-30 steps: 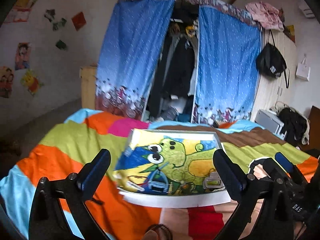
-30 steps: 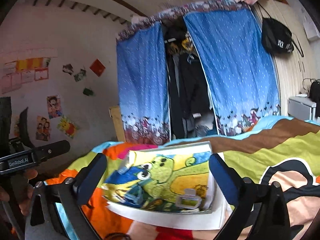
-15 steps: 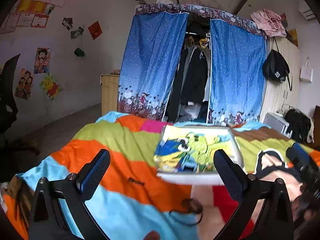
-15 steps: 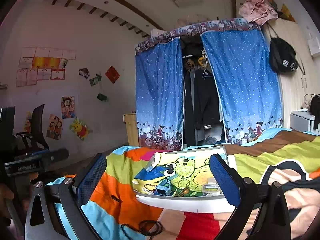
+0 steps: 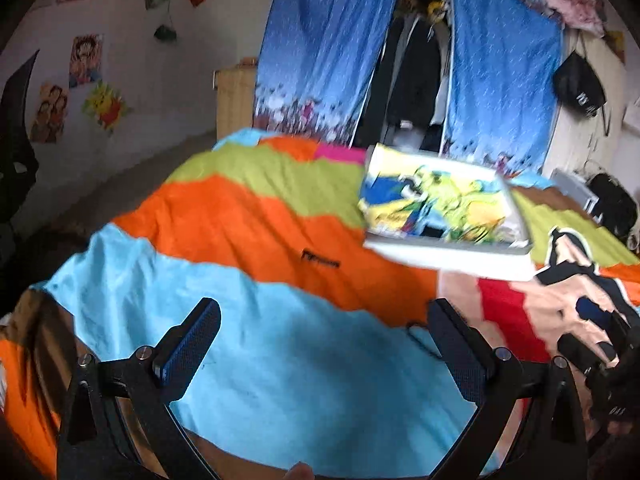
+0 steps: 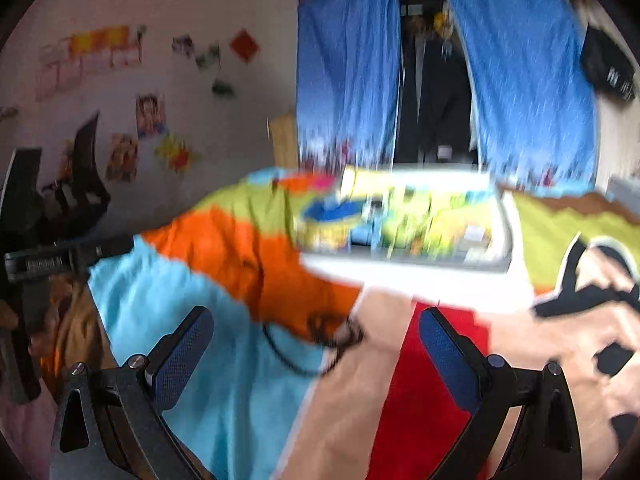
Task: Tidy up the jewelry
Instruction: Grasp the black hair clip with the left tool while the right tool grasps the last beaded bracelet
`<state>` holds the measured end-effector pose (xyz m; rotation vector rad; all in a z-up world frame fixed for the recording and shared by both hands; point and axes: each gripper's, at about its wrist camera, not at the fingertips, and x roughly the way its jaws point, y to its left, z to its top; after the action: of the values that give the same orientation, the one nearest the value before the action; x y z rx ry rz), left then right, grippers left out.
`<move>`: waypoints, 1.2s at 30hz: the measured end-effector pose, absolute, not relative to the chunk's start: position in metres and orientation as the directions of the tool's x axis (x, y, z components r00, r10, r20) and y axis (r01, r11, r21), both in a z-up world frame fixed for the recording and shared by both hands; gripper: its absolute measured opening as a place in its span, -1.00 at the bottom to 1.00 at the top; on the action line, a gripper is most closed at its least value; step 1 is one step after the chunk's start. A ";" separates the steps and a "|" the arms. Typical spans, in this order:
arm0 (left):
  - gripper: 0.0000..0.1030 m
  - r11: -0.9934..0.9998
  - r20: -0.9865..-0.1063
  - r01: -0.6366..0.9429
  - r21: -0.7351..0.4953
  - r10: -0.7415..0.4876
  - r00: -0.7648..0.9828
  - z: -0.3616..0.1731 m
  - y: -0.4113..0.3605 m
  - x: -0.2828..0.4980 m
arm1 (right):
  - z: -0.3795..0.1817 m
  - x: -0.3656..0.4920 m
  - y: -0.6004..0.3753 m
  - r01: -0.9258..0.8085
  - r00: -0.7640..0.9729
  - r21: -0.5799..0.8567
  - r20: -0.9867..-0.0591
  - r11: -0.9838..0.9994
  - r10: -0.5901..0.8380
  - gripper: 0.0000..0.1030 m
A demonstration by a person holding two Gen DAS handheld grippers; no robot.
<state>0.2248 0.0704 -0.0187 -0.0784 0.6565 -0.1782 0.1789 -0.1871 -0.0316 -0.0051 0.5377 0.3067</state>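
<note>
A flat box with a cartoon-printed top (image 5: 444,208) lies on the colourful bedspread (image 5: 248,216); it also shows, blurred, in the right wrist view (image 6: 404,224). Small items lie on it, too blurred to name. A dark beaded necklace (image 6: 316,340) lies on the bedspread (image 6: 224,312) in front of the box, just ahead of my right gripper (image 6: 316,344); a bit of it shows by my left gripper's right finger (image 5: 416,334). My left gripper (image 5: 324,334) is open and empty over the light-blue patch. My right gripper is open and empty. It also shows at the right edge of the left wrist view (image 5: 596,344).
Blue curtains (image 5: 328,48) frame an open wardrobe behind the bed. A black bag (image 5: 580,84) hangs on the right wall. A black chair (image 5: 16,128) stands at the left. A wooden cabinet (image 5: 236,100) stands by the wall.
Both grippers have pulled back from the box and tilted down toward the bedspread. The box now sits farther off and to the right. The necklace has come into the right wrist view.
</note>
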 end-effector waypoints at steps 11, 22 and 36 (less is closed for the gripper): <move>0.97 0.974 -0.692 0.154 -0.167 -0.227 0.685 -0.075 0.073 0.297 | -0.110 0.264 -0.190 -0.211 0.660 0.181 -0.698 0.961 0.276 1.00; 0.97 0.954 -0.686 0.223 -0.203 -0.301 0.662 -0.100 0.065 0.365 | -0.125 0.311 -0.187 -0.182 0.612 0.297 -0.712 0.937 0.345 0.82; 0.78 0.911 -0.725 0.236 -0.339 -0.413 0.552 -0.129 0.082 0.430 | -0.134 0.345 -0.168 -0.190 0.461 0.361 -0.789 0.913 0.407 0.11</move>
<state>0.4302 0.0816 -0.1287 -0.2119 0.9095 -0.3867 0.3448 -0.1684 -0.1342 0.2347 1.0301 0.3713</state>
